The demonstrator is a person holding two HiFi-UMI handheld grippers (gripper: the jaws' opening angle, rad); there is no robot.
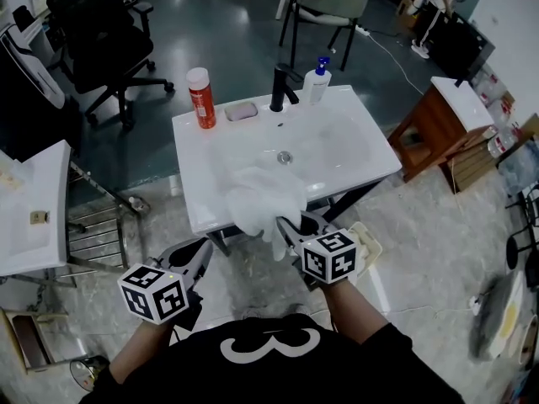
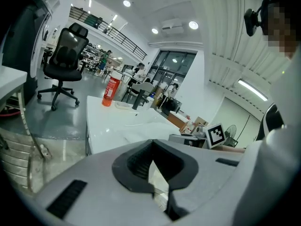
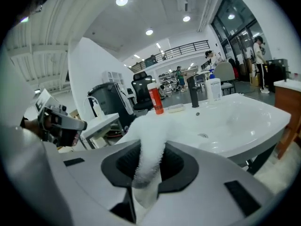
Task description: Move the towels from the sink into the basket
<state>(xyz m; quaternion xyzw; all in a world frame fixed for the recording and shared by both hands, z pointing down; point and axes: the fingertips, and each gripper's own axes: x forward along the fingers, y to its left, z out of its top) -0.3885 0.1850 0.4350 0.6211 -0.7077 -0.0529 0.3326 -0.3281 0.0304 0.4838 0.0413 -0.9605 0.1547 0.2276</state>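
Right at the front rim of the sink (image 1: 354,154), the white towel (image 1: 261,200) hangs half in and half out: its bulk lies bunched on the near slope of the basin and a fold droops over the front edge. The right gripper (image 1: 295,224) is clamped on that fold just in front of the sink. In the right gripper view the fluffy cloth runs up between the two dark pads and is pinched there, with more of it trailing back onto the sink.

The left gripper (image 1: 195,255) hangs in front of the sink's near left corner, clear of the rim and of the towel. Its jaws seem to meet at the tips, leaving only a thin wedge of light behind them, though the angle of the left gripper view makes this hard to swear to. Nothing sits between them.

Along the back ledge of the sink stand a red can (image 1: 200,98) at the left, a soap dish (image 1: 241,111) beside it, the black faucet (image 1: 282,87) behind the drain, and a white pump bottle (image 1: 317,80) just right of the faucet. A black office chair (image 1: 101,32) stands well behind the sink's left side, and a wooden cabinet (image 1: 442,120) is off the sink's right end.
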